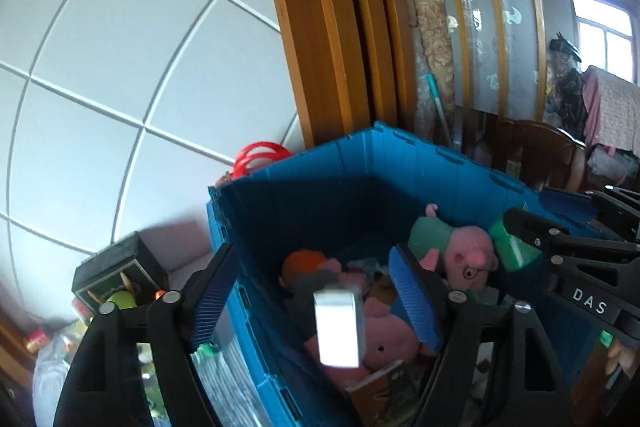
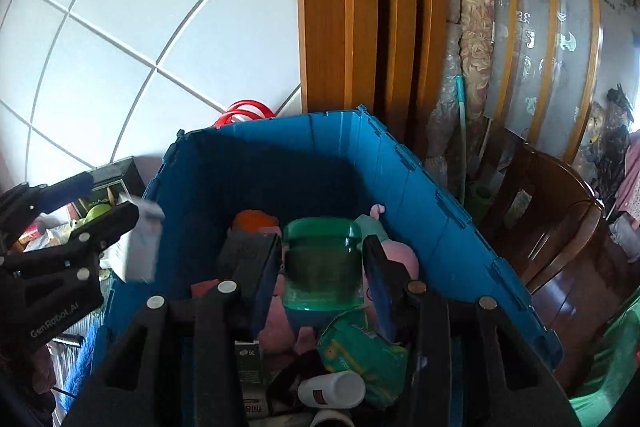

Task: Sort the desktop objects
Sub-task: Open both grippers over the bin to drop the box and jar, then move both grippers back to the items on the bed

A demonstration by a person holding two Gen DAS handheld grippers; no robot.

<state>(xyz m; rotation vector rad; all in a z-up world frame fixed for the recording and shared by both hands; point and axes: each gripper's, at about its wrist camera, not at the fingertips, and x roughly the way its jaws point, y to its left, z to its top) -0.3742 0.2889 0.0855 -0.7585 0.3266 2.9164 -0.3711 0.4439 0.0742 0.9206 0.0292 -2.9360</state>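
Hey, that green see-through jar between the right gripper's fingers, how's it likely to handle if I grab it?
The green jar looks like thin translucent plastic with nothing obvious inside, so probably light and not fragile. Its smooth, glossy wall may slip against the right gripper. Its body looks round, so it could roll if laid on its side among the soft toys in the blue crate.

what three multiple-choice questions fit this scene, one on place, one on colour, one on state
1. Where does the pink pig plush lie?
A on the floor
B in the blue crate
C on a chair

2. What colour is the jar between the right gripper's fingers?
A green
B red
C yellow

3. How does the left gripper stand?
A shut on a plush
B shut on nothing
C open

Key: 1 B, crate walls surround it. 2 A, it is translucent green. 3 C, the white box clears both pads.
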